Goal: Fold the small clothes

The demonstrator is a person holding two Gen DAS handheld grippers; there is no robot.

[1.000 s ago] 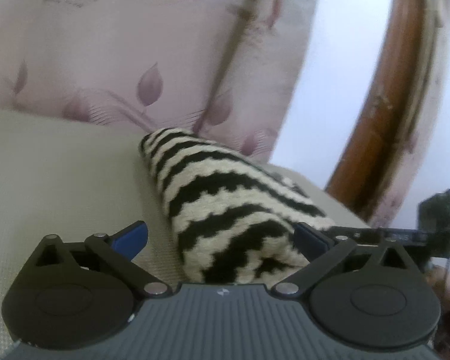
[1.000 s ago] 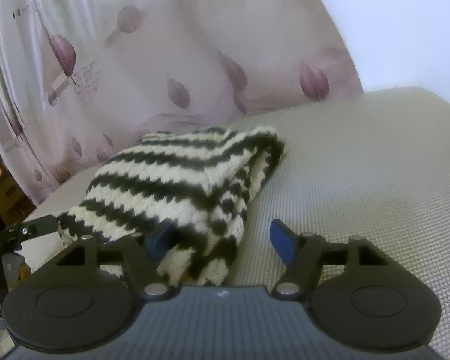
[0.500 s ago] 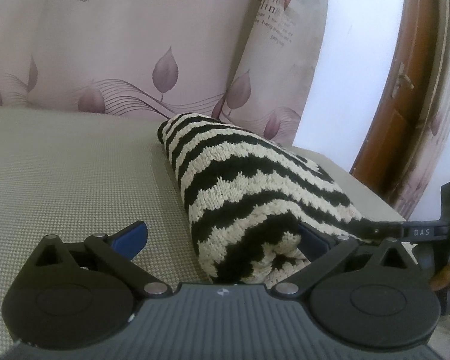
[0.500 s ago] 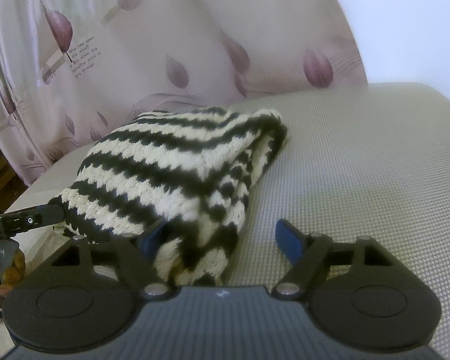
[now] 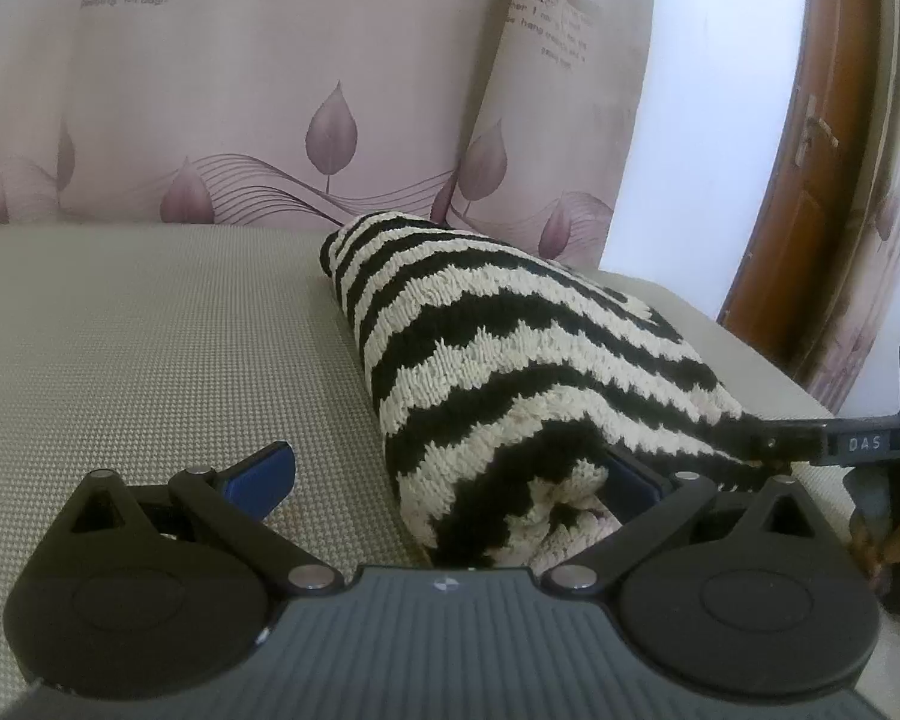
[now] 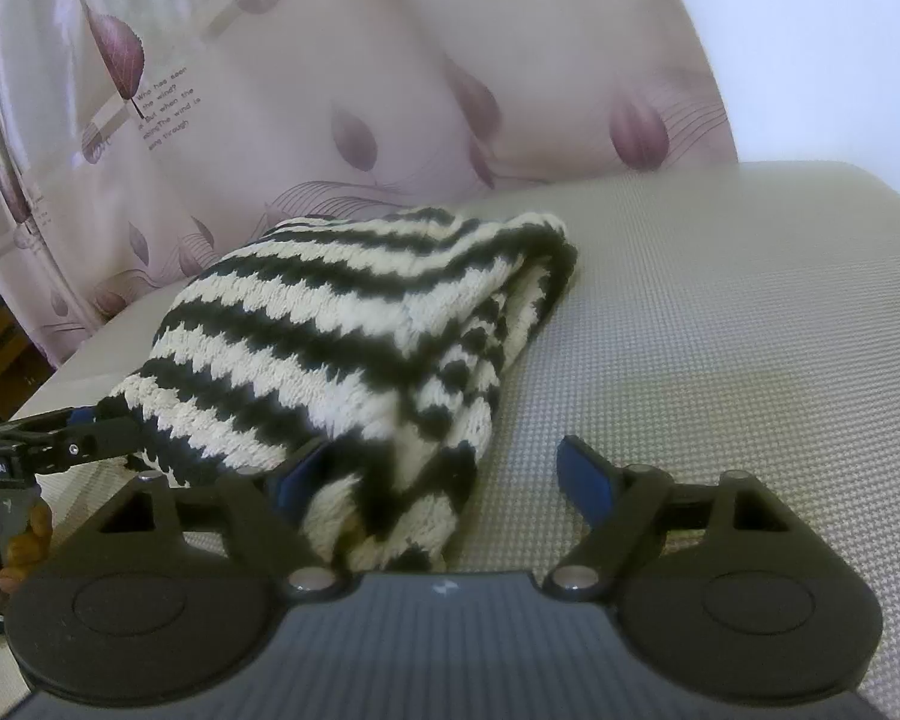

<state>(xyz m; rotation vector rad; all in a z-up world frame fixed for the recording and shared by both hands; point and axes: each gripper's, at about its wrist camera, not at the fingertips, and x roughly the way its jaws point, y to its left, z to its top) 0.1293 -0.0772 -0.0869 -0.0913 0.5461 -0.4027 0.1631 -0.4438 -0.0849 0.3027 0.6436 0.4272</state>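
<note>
A black-and-cream striped knit garment [image 5: 510,372] lies folded in a thick bundle on a beige woven surface [image 5: 150,348]. My left gripper [image 5: 450,474] is open, its jaws wide apart around the bundle's near left corner; the right blue pad is tucked under the knit. In the right wrist view the same garment [image 6: 354,336] lies ahead. My right gripper [image 6: 444,474] is open around its near right corner, the left pad under the fold. Each gripper's tip shows in the other's view, my right gripper [image 5: 810,441] and my left gripper [image 6: 78,444].
A pink curtain with leaf print [image 5: 270,90] hangs behind the surface. A brown wooden door [image 5: 810,180] stands at the right in the left wrist view. The beige surface [image 6: 720,330] stretches to the right of the garment.
Both cameras have steadied and tilted, so the garment sits a little lower and closer. Both grippers stay open around the bundle's near corners.
</note>
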